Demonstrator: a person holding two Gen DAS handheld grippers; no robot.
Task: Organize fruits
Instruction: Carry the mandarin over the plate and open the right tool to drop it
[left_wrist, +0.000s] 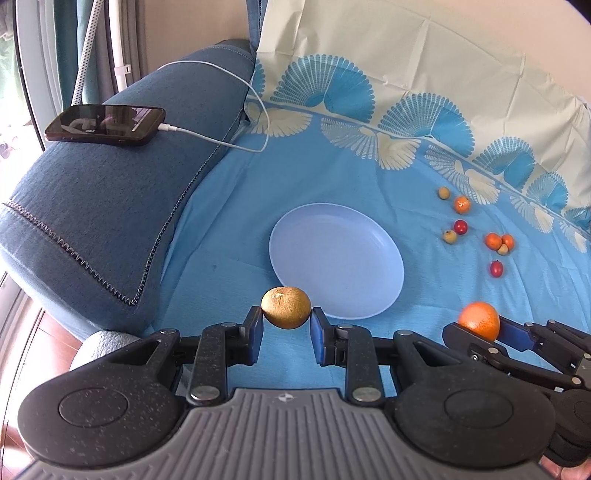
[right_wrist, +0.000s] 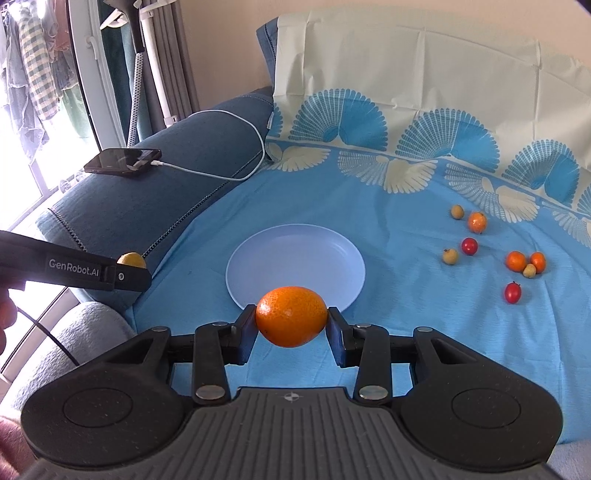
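Note:
My left gripper (left_wrist: 286, 317) is shut on a yellow-brown round fruit (left_wrist: 285, 307), held just short of the near rim of the pale blue plate (left_wrist: 336, 258). My right gripper (right_wrist: 291, 321) is shut on an orange (right_wrist: 291, 315), also at the near rim of the plate (right_wrist: 295, 258). The plate has nothing in it. In the left wrist view the right gripper (left_wrist: 480, 330) shows at the right with its orange (left_wrist: 479, 320). In the right wrist view the left gripper's finger (right_wrist: 125, 275) shows at the left, its fruit (right_wrist: 132, 259) half hidden.
Several small fruits lie on the blue cloth right of the plate: red ones (right_wrist: 512, 292), small orange ones (right_wrist: 516, 260) and yellowish ones (right_wrist: 450, 256). A phone (left_wrist: 105, 124) with a white cable (left_wrist: 221, 142) rests on the blue sofa arm (left_wrist: 92, 221) at the left.

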